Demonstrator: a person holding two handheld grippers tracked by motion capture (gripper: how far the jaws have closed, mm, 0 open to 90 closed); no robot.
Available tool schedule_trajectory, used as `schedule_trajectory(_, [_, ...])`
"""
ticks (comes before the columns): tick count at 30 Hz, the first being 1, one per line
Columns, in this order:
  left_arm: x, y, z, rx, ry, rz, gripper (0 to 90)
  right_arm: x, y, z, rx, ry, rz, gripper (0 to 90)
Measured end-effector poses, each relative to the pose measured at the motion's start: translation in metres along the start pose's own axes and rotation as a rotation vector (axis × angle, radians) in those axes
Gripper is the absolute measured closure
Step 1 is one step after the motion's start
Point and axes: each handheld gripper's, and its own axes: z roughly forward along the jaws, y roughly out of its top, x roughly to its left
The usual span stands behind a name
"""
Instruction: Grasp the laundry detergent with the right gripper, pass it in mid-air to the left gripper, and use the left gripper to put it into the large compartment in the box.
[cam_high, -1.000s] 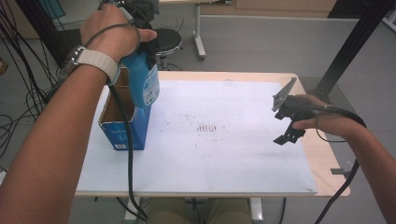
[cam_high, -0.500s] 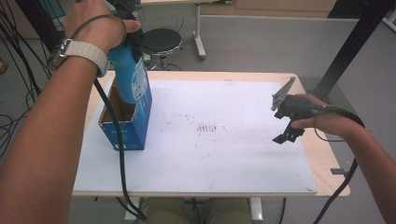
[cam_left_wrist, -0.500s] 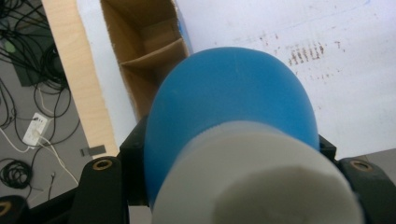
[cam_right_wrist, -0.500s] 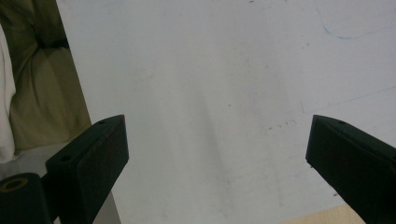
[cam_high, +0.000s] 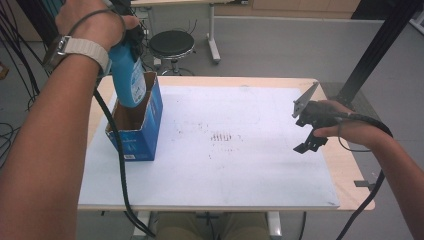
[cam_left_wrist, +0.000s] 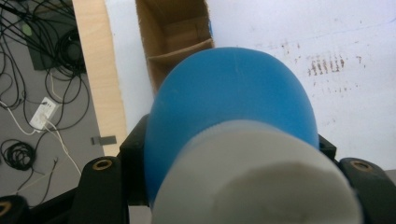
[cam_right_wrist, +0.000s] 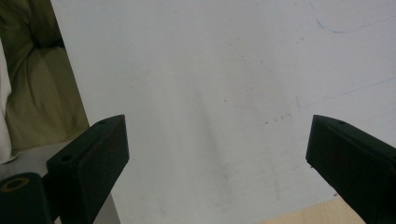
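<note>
A blue bottle (cam_high: 129, 75) with a white cap (cam_left_wrist: 261, 177) hangs upright, and my left gripper (cam_high: 131, 37) is shut on its upper part. Its lower end sits at the open top of a blue cardboard box (cam_high: 140, 135) standing at the table's left side. In the left gripper view the bottle (cam_left_wrist: 233, 107) bulges between the two black jaws of my left gripper (cam_left_wrist: 231, 149), with the box's brown inside (cam_left_wrist: 173, 42) below it. My right gripper (cam_high: 307, 132) hovers over the table's right side, open with nothing in it. In its own view the right gripper (cam_right_wrist: 219, 149) has its jaws wide apart over the white sheet (cam_right_wrist: 210, 70).
A white sheet (cam_high: 240, 165) with faint dark marks covers most of the wooden table (cam_high: 345, 165). A black stool (cam_high: 171, 45) stands behind the table, a dark post (cam_high: 372, 50) at the right. Cables lie on the floor (cam_left_wrist: 32, 107) to the left.
My left gripper has carried the bottle to the left and slightly up, toward the far end of the box. The right gripper has stayed where it was.
</note>
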Motion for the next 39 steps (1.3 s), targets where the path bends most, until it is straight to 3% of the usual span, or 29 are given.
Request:
schedule_trajectory(18, [0.021,0.003,0.013,-0.011,-0.008,-0.066,38.3,-0.005,-0.001,0.003,0.01,-0.003,0.008,6.2])
schedule_trajectory(39, [0.03,0.002,0.045,0.01,-0.002,-0.071,38.3,-0.005,0.0,0.006,0.015,-0.001,0.01,6.3])
